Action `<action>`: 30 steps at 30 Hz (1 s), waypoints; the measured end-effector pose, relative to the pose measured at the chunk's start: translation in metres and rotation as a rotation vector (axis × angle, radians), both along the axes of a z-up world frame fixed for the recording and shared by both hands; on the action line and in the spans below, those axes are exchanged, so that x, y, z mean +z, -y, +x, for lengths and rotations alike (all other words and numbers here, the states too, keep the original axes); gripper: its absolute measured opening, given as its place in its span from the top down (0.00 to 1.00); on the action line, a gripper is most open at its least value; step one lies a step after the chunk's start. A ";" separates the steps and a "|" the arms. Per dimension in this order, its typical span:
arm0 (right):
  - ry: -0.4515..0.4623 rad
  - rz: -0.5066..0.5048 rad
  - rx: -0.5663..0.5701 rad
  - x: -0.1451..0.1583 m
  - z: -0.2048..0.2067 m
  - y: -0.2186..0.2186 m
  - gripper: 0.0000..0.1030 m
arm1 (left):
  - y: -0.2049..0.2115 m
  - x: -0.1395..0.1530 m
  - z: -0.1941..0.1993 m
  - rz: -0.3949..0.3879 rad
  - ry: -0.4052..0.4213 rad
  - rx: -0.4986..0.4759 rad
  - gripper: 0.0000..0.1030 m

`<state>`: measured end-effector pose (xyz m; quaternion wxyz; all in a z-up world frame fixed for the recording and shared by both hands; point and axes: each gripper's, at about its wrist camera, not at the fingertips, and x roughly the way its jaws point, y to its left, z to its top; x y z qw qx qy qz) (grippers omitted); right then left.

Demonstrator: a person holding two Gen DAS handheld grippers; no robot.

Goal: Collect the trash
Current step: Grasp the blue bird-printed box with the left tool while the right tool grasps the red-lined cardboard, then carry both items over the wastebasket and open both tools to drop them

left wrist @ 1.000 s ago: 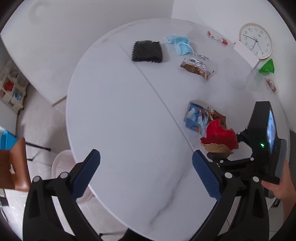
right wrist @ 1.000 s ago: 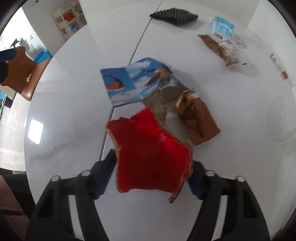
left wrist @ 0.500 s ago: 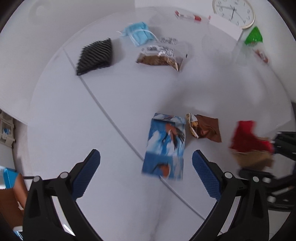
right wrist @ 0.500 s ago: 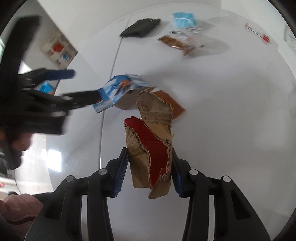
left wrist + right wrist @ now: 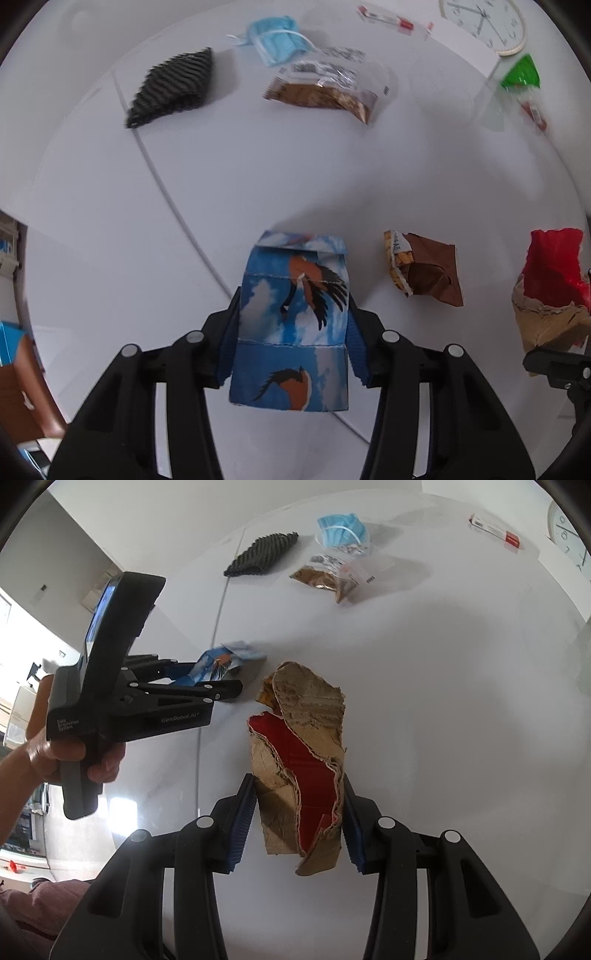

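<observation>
Your left gripper (image 5: 291,325) has its fingers closed on the sides of the blue bird-print carton (image 5: 293,321), the pads pressing its two long edges near the middle. The carton's far end appears to meet the white worktop (image 5: 110,258); whether the near end is lifted clear, you cannot tell from here. It looks like thin, flattened card: light, springy, likely to bow if you squeeze harder, so a hold across the creased middle panel seems the safest place.

Just to the right of it lies a brown snack wrapper (image 5: 424,273), crumpled, loose on the worktop and apart from both grippers. Judge it soft and nearly weightless (it will probably slide before it lifts, so pinch a raised fold rather than a flat face).

Further right, your right gripper (image 5: 299,812) holds the torn red-and-brown cardboard (image 5: 299,775), fingers drawn in against its ragged sides. It is curled and stiff enough to stand up between the pads, though the torn edges may crush.

Across the far side wait a black mesh pad (image 5: 173,86), a blue face mask (image 5: 277,40) and a clear snack bag (image 5: 325,88), all untouched.
</observation>
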<state>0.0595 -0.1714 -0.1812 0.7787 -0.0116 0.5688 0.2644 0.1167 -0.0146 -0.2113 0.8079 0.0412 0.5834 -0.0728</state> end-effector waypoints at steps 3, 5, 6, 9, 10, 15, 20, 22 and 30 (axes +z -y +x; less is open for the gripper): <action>0.012 0.011 0.022 0.007 -0.001 -0.012 0.57 | -0.019 0.015 -0.013 -0.029 0.022 0.072 0.54; 0.020 0.021 0.044 0.012 -0.003 -0.024 0.57 | -0.035 0.026 -0.023 -0.047 0.036 0.121 0.54; 0.025 0.026 0.057 0.015 -0.005 -0.031 0.57 | -0.046 0.033 -0.032 -0.052 0.046 0.152 0.54; 0.039 0.046 0.106 0.024 -0.011 -0.058 0.57 | -0.079 0.050 -0.058 -0.059 0.072 0.230 0.54; 0.042 0.051 0.123 0.026 -0.014 -0.068 0.57 | -0.090 0.055 -0.065 -0.059 0.077 0.253 0.54; 0.053 0.079 0.211 0.039 -0.030 -0.122 0.57 | -0.160 0.072 -0.106 -0.041 0.109 0.396 0.54; 0.049 0.120 0.290 0.050 -0.043 -0.187 0.57 | -0.227 0.073 -0.138 -0.032 0.124 0.523 0.54; 0.047 0.130 0.314 0.054 -0.046 -0.211 0.57 | -0.254 0.067 -0.149 -0.019 0.119 0.567 0.54; 0.018 0.136 0.375 0.059 -0.052 -0.287 0.56 | -0.363 -0.015 -0.166 -0.022 0.008 0.703 0.54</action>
